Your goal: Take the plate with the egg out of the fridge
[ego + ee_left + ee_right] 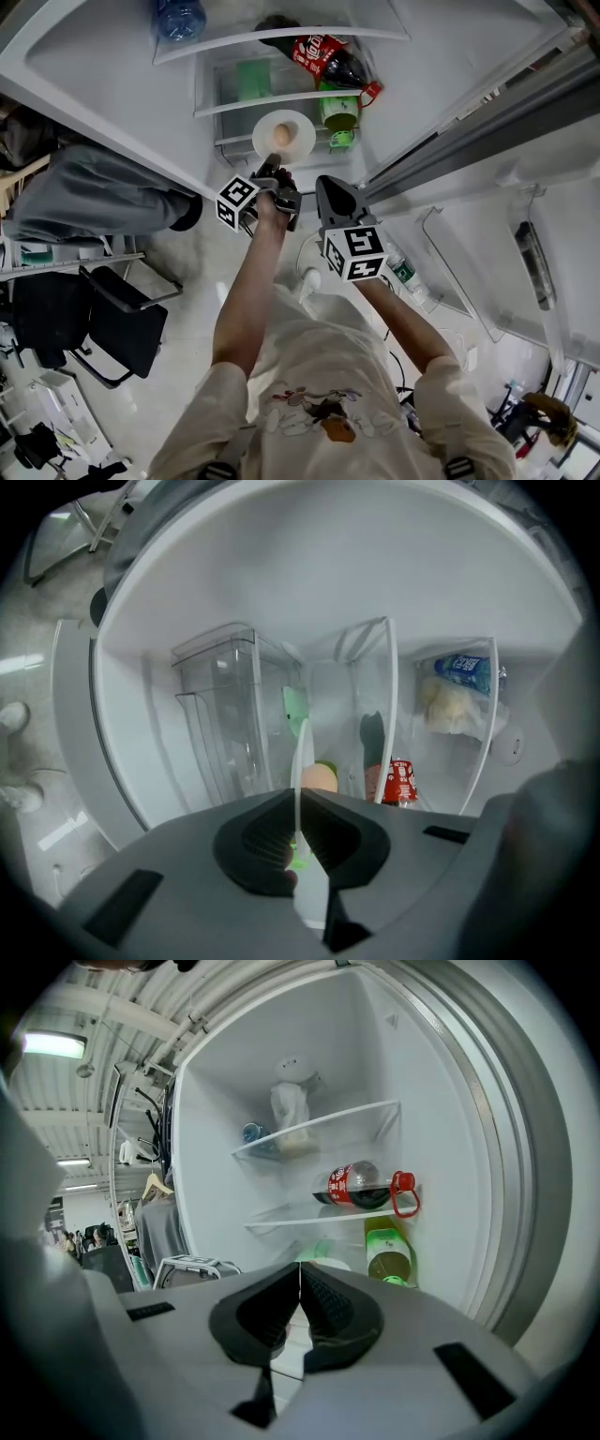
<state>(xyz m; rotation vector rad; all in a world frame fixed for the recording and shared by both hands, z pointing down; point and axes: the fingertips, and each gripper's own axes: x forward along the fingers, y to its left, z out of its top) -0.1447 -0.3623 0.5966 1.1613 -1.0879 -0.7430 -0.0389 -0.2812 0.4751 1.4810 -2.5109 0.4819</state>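
Left claw [296,803]: closed on the near rim of the plate [301,752]. The plate shows edge-on as a thin white line between the two pads.
Right claw [300,1274]: jaws pressed together with nothing between them. It is held just to the right of the left claw [275,178], at the mouth of the fridge [112,66].
Plate: white and round, reaching out from the left claw's tips at the level of the lower shelf. Whether it rests on that shelf cannot be told.
Egg [281,136]: brown, lying on the plate just beyond the left claw's tips.
Cola bottle [323,56]: lies on its side on the shelf beyond the plate, ahead of both claws. It has a red cap and a red label with white script too small to read.
Green bottle [339,112]: sits under the cola bottle, ahead of the right claw [330,187] and beside the plate. No print on it is legible.
Water bottle [178,17]: on the top shelf, farthest from both claws. It has a blue label whose wording is unreadable.
Marker cubes [354,253]: black-and-white square patterns, no lettering.
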